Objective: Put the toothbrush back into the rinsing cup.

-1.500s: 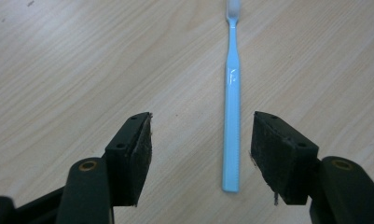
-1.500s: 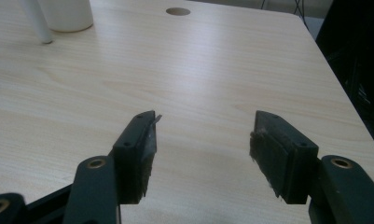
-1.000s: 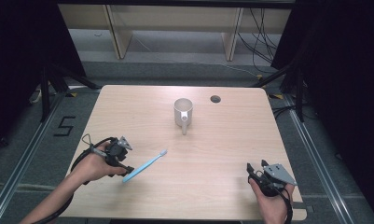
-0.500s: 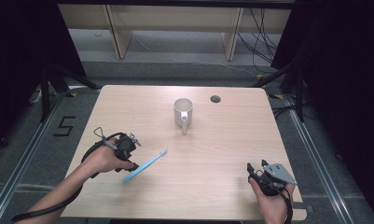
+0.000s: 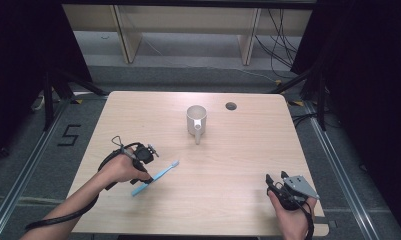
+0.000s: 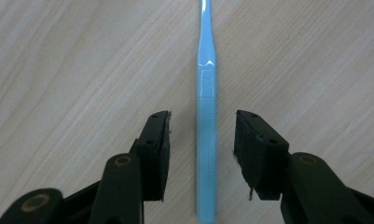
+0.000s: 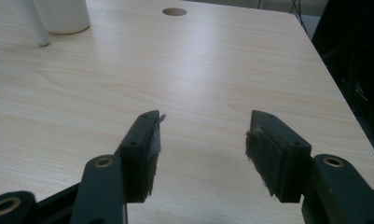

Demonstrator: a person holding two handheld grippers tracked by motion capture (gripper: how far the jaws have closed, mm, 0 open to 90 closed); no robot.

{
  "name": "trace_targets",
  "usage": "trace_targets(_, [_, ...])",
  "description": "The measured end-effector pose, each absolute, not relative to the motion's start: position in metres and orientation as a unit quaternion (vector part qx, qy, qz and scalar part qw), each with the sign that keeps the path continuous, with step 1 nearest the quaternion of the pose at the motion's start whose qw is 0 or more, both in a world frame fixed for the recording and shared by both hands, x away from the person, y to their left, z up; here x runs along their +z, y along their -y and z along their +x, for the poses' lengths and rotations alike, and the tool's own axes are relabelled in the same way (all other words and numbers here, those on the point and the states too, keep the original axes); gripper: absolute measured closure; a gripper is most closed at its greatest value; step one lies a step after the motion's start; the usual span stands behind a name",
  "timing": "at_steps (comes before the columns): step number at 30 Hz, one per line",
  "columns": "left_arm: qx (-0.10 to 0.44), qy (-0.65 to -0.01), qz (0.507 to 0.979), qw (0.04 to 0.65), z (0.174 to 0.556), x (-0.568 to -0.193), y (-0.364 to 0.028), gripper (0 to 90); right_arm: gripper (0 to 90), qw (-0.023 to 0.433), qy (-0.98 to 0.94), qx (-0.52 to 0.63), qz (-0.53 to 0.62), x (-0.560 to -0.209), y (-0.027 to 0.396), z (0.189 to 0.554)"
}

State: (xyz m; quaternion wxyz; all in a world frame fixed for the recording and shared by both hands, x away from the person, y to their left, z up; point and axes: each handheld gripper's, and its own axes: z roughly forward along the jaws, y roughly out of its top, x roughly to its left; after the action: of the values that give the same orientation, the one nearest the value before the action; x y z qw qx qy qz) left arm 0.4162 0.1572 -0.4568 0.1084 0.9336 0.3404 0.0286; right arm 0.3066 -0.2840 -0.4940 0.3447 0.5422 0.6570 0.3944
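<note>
**Left claw straddles the toothbrush, not yet gripping**

The toothbrush point(image 5: 155, 176) lies flat on the table point(image 5: 238, 165), slanted, its bristle end toward the mug point(image 5: 196, 121) and its butt end toward the person's side. The left gripper point(image 5: 144, 172) sits over the handle. In the left gripper view the handle point(image 6: 206, 140) runs straight up between the two jaws, nearly centred, with bare wood showing on either side of it. The jaws have just been closing around it but the pads point(image 6: 160, 149) do not touch it yet, so nothing is held. Lining the jaws across the handle rather than along it looks deliberate: a thin, flat-lying stick is easiest pinched from both long sides, and taking it low on the handle leaves the brush head free.

The right gripper point(image 5: 280, 187) rests near the table's front right corner, well apart from the work. Its jaws stand wide with only bare table between them, likely parked out of the way.

The mug stands upright toward the far middle of the table, handle facing the person, and a likely place for the toothbrush to go
</note>
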Motion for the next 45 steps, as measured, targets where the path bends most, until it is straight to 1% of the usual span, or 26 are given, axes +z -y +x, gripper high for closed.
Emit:
trace_targets(2, [0.030,-0.337,0.936,0.098,0.418,-0.458,-0.156,55.2,45.0,0.339,-0.653,0.394,0.551,-0.493,0.282,0.305])
trace_targets(6, [0.025,-0.334,0.937,0.094,0.419,-0.462,-0.152,55.3,45.0,0.357,-0.660,0.392,0.532,-0.492,0.285,0.307])
trace_targets(7, [0.020,-0.332,0.939,0.089,0.419,-0.464,-0.149,55.6,45.0,0.345,-0.658,0.394,0.541,-0.492,0.284,0.306])
trace_targets(8, [0.020,-0.328,0.940,0.087,0.419,-0.464,-0.148,56.1,44.9,0.354,-0.660,0.391,0.535,-0.492,0.285,0.307])
trace_targets(9, [0.023,-0.327,0.940,0.095,0.419,-0.464,-0.147,56.8,44.9,0.343,-0.652,0.396,0.548,-0.492,0.283,0.306])
trace_targets(11, [0.022,-0.327,0.940,0.094,0.419,-0.463,-0.146,57.9,44.9,0.348,-0.657,0.393,0.542,-0.492,0.284,0.307])
trace_targets(13, [0.020,-0.330,0.939,0.094,0.419,-0.464,-0.143,59.5,44.9,0.340,-0.650,0.390,0.556,-0.493,0.283,0.305])
trace_targets(14, [0.019,-0.327,0.941,0.089,0.419,-0.464,-0.142,59.9,44.9,0.353,-0.659,0.387,0.540,-0.493,0.287,0.307])
trace_targets(15, [0.015,-0.328,0.941,0.086,0.418,-0.465,-0.141,60.1,44.9,0.343,-0.654,0.392,0.549,-0.494,0.285,0.306])
trace_targets(19, [0.015,-0.323,0.943,0.077,0.419,-0.466,-0.140,61.3,44.9,0.338,-0.653,0.392,0.553,-0.494,0.285,0.306])
trace_targets(20, [0.013,-0.323,0.943,0.075,0.419,-0.467,-0.139,62.4,44.9,0.349,-0.656,0.386,0.546,-0.494,0.286,0.307])
trace_targets(21, [0.011,-0.319,0.945,0.070,0.420,-0.467,-0.139,62.6,44.8,0.349,-0.659,0.384,0.544,-0.494,0.287,0.307])
trace_targets(23, [0.012,-0.322,0.944,0.072,0.420,-0.468,-0.138,63.2,44.8,0.346,-0.659,0.384,0.547,-0.494,0.286,0.307])
trace_targets(27, [0.013,-0.306,0.950,0.057,0.422,-0.467,-0.136,64.8,44.7,0.331,-0.649,0.391,0.563,-0.495,0.283,0.306])
trace_targets(29, [0.012,-0.305,0.950,0.056,0.422,-0.468,-0.136,65.5,44.7,0.346,-0.659,0.387,0.545,-0.495,0.287,0.308])
trace_targets(34, [0.011,-0.306,0.950,0.055,0.422,-0.471,-0.138,67.0,44.7,0.345,-0.657,0.388,0.547,-0.494,0.286,0.308])
trace_targets(37, [0.012,-0.304,0.951,0.055,0.422,-0.473,-0.138,67.3,44.6,0.335,-0.654,0.393,0.553,-0.494,0.285,0.307])
trace_targets(43, [0.013,-0.302,0.951,0.057,0.422,-0.474,-0.136,67.4,44.4,0.345,-0.659,0.388,0.544,-0.494,0.285,0.308])
trace_targets(45, [0.013,-0.302,0.951,0.056,0.422,-0.474,-0.136,67.5,44.4,0.328,-0.650,0.393,0.561,-0.494,0.282,0.307])
